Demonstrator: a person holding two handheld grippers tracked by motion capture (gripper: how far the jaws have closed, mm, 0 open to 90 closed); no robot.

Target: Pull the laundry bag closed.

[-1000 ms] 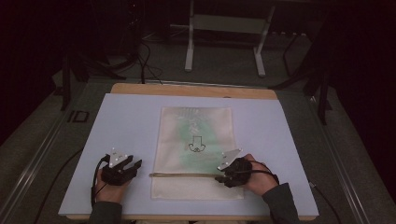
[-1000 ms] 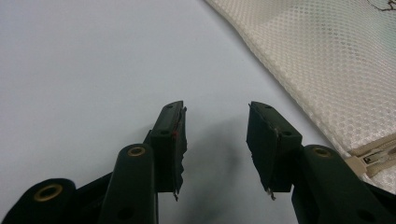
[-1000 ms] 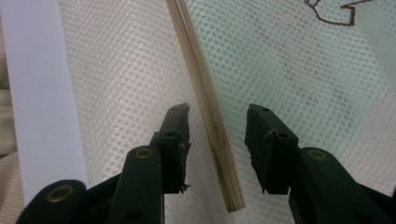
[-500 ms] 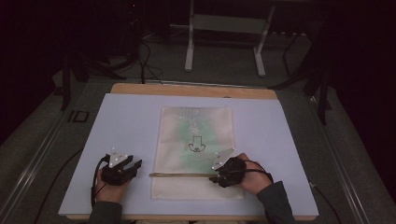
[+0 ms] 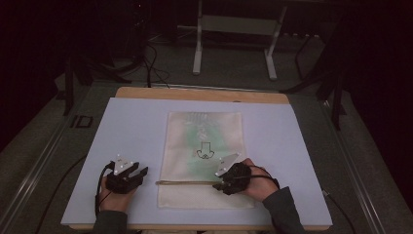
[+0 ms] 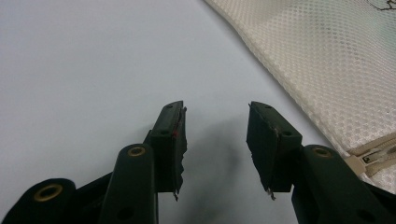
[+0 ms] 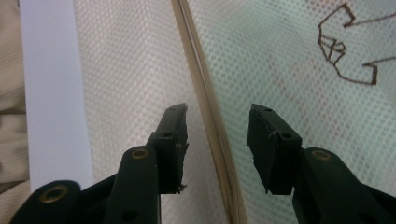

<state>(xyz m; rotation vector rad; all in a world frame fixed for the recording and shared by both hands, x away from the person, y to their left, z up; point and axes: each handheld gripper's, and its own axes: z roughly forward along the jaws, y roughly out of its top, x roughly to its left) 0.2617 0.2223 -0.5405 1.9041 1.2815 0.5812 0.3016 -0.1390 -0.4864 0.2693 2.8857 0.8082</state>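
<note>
1. A cream mesh bag [image 5: 204,161] lies flat in the middle of the pale surface [image 5: 131,126], its zipper [image 5: 187,183] running across its near part as a thin tan line.
2. The right tool [image 5: 225,184] rests on the bag at the zipper's right end. Its jaws have just been opening and now stand wide, with the zipper band [image 7: 210,116] running between them but touched by neither pad.
3. The left tool [image 5: 134,176] sits on the bare surface just left of the bag, jaws also wide and empty. In the left gripper view the zipper's end tab [image 6: 373,161] lies just to the right of the right jaw, outside the gap.
4. The work in hand looks like the zipper. I cannot make out the slider in any view, so which way it must travel is a guess.
5. Risks from here:
   - The right tool straddles the band, not a pull tab. Closing there would likely pinch mesh and tape together and bunch the cloth.
   - Nothing pins the bag. A pull along the zipper would probably slide the whole bag over the smooth surface unless the left tool first clamps the end tab.
   - The left tool is off to one side of that tab, so closing as it stands would catch nothing.
</note>
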